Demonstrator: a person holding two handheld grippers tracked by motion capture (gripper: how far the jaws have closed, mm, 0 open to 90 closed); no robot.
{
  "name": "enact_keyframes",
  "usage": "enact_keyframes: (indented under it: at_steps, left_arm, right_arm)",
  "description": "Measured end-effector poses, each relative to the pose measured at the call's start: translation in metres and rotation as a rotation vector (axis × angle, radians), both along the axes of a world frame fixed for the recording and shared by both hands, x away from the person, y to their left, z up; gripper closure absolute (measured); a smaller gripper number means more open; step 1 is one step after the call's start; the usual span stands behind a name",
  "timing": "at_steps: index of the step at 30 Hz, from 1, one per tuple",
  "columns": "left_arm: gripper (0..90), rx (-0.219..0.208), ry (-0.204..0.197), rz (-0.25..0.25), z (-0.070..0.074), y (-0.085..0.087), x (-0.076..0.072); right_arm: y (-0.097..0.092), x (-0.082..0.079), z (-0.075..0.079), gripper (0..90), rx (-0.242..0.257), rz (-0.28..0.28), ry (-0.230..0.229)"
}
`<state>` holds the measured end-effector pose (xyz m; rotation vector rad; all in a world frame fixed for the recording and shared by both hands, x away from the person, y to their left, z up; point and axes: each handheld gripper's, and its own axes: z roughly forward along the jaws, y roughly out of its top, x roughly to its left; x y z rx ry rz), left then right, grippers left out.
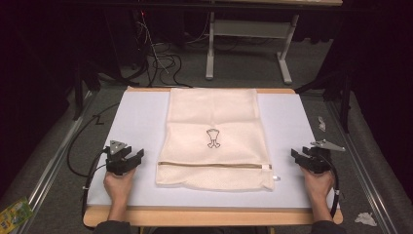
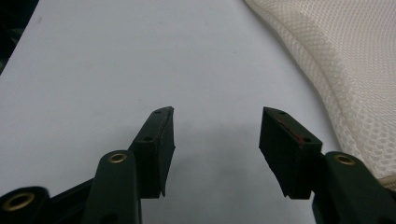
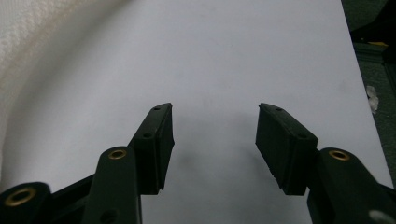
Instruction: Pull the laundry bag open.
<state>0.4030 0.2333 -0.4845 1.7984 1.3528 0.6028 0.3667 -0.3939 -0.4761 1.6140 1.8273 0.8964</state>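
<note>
Lying flat on the white worktop [image 1: 136, 122], a cream mesh laundry bag [image 1: 213, 131] runs its long axis from the far edge toward the near edge, sitting midway between the left and right edges. Its zipper [image 1: 214, 165] crosses it from side to side close to the near end, with the white pull tab [image 1: 276, 178] sticking out at the near right corner of the bag. A small dark printed mark [image 1: 212, 138] sits about the middle of the cloth.

Both forearms come in over the near edge, one on each side of the bag, hands low over the worktop and palms wrapped around the gripper bodies. The left gripper [image 1: 127, 161] sits near the left edge, just left of the bag's zipper end, and points forward and slightly inward. In the left gripper view the left gripper [image 2: 215, 135] has its jaws spread wide with bare white surface between them; the mesh bag [image 2: 336, 60] lies off to the right, clear of the pads. The right gripper [image 1: 308, 157] sits near the right edge, well apart from the bag, pointing forward and slightly inward. In the right gripper view the right gripper [image 3: 214, 135] also stands wide apart, gripping nothing, with the bag [image 3: 42, 42] at upper left.
</note>
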Motion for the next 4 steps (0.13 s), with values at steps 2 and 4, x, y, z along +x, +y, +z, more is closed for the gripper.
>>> enact_keyframes:
  at_steps: [2, 4]
  left_arm:
    - [43.9, 0.001, 0.004, -0.003, -0.0001, -0.0001, 0.0001]
    - [42.2, 0.0, 0.011, -0.004, -0.0004, -0.0008, 0.0002]
  right_arm:
    - [0.0033, 0.0004, -0.0005, 45.0, -0.036, 0.005, 0.002]
    - [0.0059, 0.0007, -0.0009, 43.6, -0.051, 0.006, 0.008]
